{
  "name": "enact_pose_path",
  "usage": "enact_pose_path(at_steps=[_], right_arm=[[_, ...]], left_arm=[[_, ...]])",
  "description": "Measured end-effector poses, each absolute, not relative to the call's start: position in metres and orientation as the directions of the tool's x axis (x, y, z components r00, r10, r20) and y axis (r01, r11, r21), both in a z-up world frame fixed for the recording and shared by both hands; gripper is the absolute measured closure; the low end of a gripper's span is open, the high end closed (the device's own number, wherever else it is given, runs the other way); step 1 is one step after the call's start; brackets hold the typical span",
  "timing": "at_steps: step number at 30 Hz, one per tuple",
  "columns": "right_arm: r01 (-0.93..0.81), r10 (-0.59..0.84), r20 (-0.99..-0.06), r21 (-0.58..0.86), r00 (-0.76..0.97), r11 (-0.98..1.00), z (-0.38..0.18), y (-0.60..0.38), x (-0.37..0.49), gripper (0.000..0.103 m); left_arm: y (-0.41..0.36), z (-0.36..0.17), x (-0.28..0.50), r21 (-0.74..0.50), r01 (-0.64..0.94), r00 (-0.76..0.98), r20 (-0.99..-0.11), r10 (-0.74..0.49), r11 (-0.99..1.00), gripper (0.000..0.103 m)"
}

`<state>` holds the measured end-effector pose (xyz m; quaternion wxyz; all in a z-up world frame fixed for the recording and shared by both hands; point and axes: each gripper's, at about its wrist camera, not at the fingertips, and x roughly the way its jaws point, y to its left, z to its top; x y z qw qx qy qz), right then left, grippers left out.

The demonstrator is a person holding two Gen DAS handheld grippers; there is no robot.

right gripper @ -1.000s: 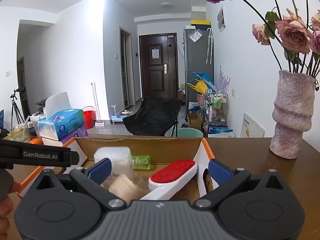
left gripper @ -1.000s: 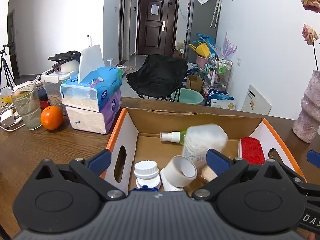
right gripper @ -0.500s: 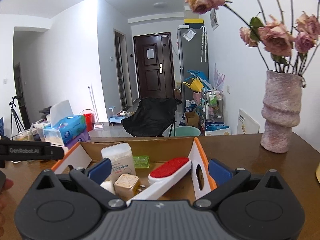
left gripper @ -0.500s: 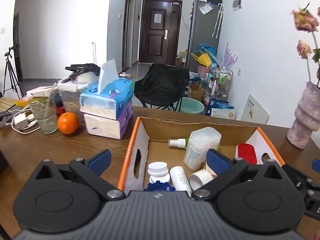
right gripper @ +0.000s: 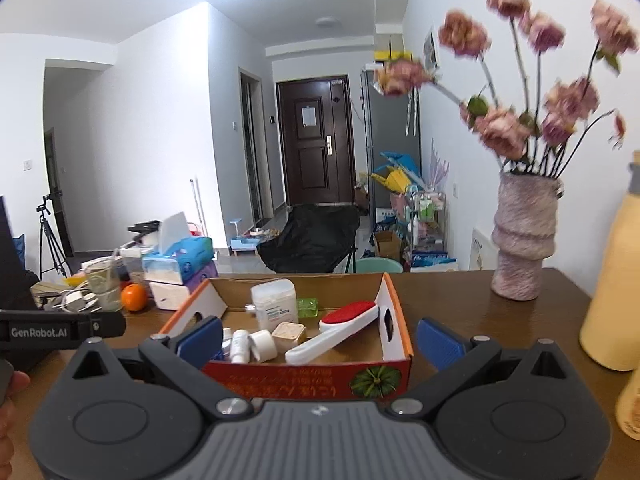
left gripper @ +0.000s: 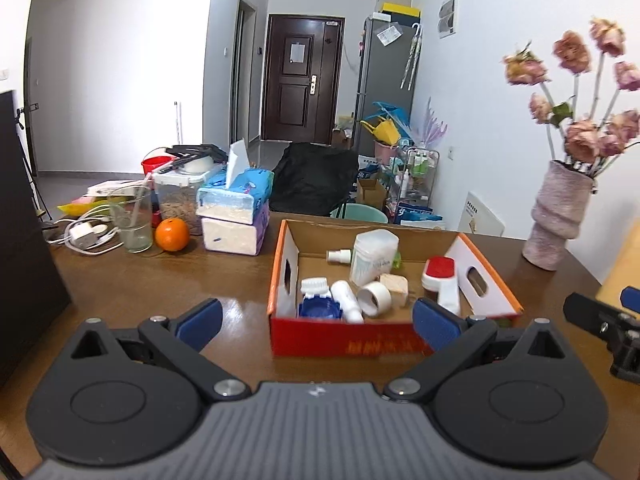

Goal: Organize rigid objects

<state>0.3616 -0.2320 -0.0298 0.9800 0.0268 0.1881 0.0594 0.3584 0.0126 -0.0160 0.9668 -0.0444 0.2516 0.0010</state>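
Observation:
An open cardboard box (left gripper: 348,344) with orange edges and a red front wall sits on the brown table. Inside it lie a white jar (left gripper: 374,256), a small spray bottle (left gripper: 338,256), a tape roll (left gripper: 374,299), a beige cube (left gripper: 394,286), a red lint brush (left gripper: 440,276), a white bottle (left gripper: 348,300) and a blue cap (left gripper: 318,308). My left gripper (left gripper: 316,320) hovers open in front of the box, holding nothing. My right gripper (right gripper: 319,338) is also open and empty, facing the same box (right gripper: 304,380), with the lint brush (right gripper: 340,328) and jar (right gripper: 276,306) beyond it.
Stacked tissue boxes (left gripper: 234,216), an orange (left gripper: 172,234), a glass (left gripper: 132,220) and a charger with cables (left gripper: 86,234) stand left of the box. A vase of dried flowers (left gripper: 556,220) is at the back right. A yellow bottle (right gripper: 612,288) stands at the right edge.
Both grippers have drawn back and up from the box, so the whole box now shows. The white jar, blurred a second ago, now stands still inside.

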Motion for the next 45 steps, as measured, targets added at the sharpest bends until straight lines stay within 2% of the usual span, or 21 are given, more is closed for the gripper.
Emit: enact_pose_path(at_steps=[6, 16, 24, 31, 45], right_arm=[[-0.103, 0.111, -0.332, 0.044, 0.937, 0.994, -0.014, -0.228, 0.280, 0.000], [-0.099, 0.103, -0.325, 0.026, 0.940, 0.995, -0.005, -0.217, 0.162, 0.000], [-0.085, 0.097, -0.363, 0.050, 0.927, 0.995, -0.007, -0.215, 0.092, 0.000], [-0.057, 0.067, -0.348, 0.038, 0.935, 0.998, -0.003, -0.221, 0.061, 0.000], [-0.042, 0.052, -0.351, 0.037, 0.935, 0.998, -0.005, -0.223, 0.059, 0.000]], left_arm=[[0.026, -0.002, 0.277, -0.086, -0.040, 0.891, -0.454, -0.003, 0.995, 0.000], [0.039, 0.002, 0.162, -0.065, -0.041, 0.884, -0.468, 0.006, 0.997, 0.000], [0.036, 0.000, 0.091, -0.051, -0.016, 0.880, -0.475, -0.010, 0.999, 0.000], [0.025, 0.003, 0.070, -0.053, 0.030, 0.890, -0.454, -0.051, 0.998, 0.000], [0.017, 0.000, 0.072, -0.054, 0.050, 0.882, -0.467, -0.070, 0.997, 0.000]])
